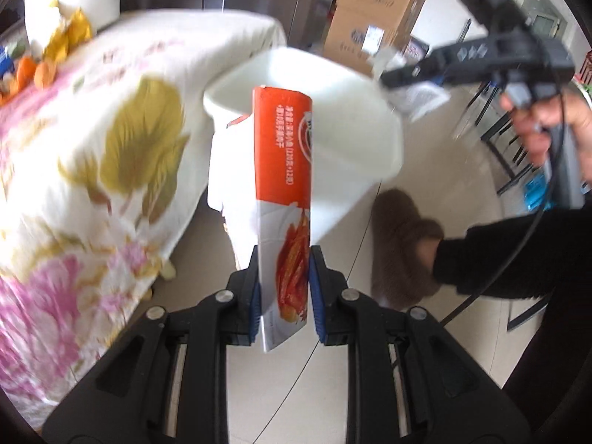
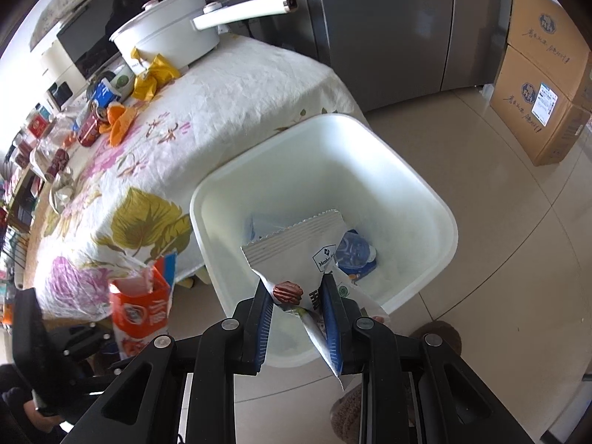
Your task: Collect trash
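bin (image 2: 436, 199) right of table (image 2: 222, 85) | bottle (image 2: 357, 255) in bin

- We read "Member's" partly, on a small emblem on the white snack packet (image 2: 296, 255) above the white bin (image 2: 436, 199).
- Orange carton (image 1: 283, 170): white Chinese print with bracketed numbers, too blurred for us to read.
- Cardboard boxes (image 2: 544, 100): handwritten-style Chinese script, round logo, shipping label; illegible to us.

Counter (image 2: 236, 85) under floral cloth — white pot (image 2: 166, 37), cardboard boxes (image 2: 540, 85) by grey cabinet (image 2: 388, 29), possibly slippers (image 1: 403, 244) on floor.
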Tool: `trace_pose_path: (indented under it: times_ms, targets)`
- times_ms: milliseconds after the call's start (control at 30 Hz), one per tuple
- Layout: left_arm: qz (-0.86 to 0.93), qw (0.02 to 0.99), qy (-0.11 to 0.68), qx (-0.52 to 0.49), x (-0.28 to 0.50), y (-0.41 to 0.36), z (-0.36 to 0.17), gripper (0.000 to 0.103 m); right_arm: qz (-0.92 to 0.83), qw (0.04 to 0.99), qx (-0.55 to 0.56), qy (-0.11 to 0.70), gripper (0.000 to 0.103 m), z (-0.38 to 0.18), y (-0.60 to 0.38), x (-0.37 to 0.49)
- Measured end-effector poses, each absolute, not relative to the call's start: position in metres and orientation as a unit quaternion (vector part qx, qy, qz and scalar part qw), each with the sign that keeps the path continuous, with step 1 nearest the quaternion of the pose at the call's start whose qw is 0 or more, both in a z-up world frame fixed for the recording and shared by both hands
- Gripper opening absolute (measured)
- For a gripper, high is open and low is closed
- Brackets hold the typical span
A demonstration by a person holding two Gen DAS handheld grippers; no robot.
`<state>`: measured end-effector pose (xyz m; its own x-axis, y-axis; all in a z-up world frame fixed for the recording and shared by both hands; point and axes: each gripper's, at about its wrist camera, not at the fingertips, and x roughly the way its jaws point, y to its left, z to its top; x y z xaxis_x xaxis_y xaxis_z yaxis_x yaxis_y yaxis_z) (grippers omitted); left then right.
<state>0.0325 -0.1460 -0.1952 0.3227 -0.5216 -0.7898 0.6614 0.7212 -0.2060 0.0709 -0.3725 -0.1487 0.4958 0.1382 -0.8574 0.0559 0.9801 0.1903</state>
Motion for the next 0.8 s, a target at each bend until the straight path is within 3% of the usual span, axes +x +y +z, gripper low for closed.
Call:
trace_pose_path:
  times_ms: [267, 800]
  targets:
    - [-0.383, 0.819, 0.423, 0.056, 0.067, -0.172, -0.143, 0.025, 0.004, 0.864, 0.129, 0.488, 0.027, -0.141, -0.386, 0.083]
    - [-0.387, 0.820, 0.422, 0.023, 0.128, -0.206, -0.144, 0.028, -0.016, 0.867, 0.157, 0.472, 0.028, -0.136, -0.410, 0.101]
